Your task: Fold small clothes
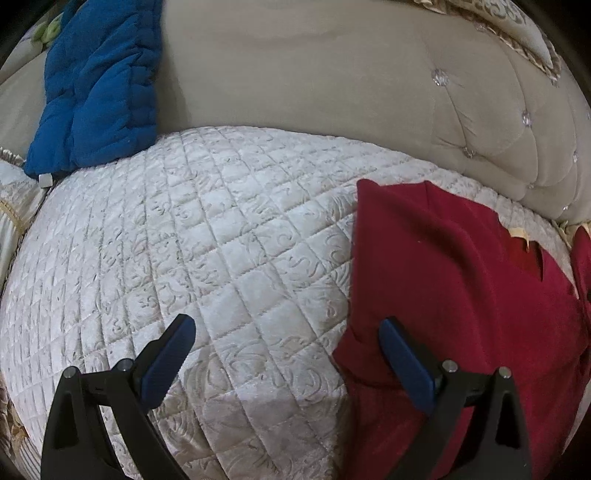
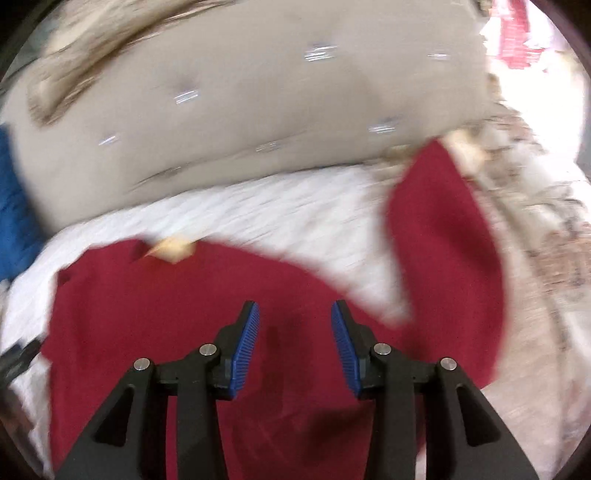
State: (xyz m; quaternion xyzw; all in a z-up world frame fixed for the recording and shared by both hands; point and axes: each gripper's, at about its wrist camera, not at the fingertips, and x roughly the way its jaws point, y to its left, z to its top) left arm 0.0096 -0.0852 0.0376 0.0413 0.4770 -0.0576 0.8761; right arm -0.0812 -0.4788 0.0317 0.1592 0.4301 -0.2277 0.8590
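Observation:
A dark red garment [image 1: 461,295] lies spread on the white quilted cover [image 1: 221,240], at the right of the left wrist view. My left gripper [image 1: 290,332] is open wide over the cover, with its right finger [image 1: 402,362] above the garment's left edge and nothing between the pads. The right wrist view is blurred. There my right gripper [image 2: 294,314] hovers over the red garment [image 2: 184,295] with a gap between its blue pads and no cloth pinched. One sleeve [image 2: 443,240] reaches to the far right. A pale label [image 2: 170,249] marks the neckline.
A blue padded garment [image 1: 99,85] lies at the back left against the beige tufted backrest [image 1: 332,74]. Patterned trim [image 2: 535,240] borders the cover on the right. Something red and white [image 2: 513,33] shows blurred at the far top right.

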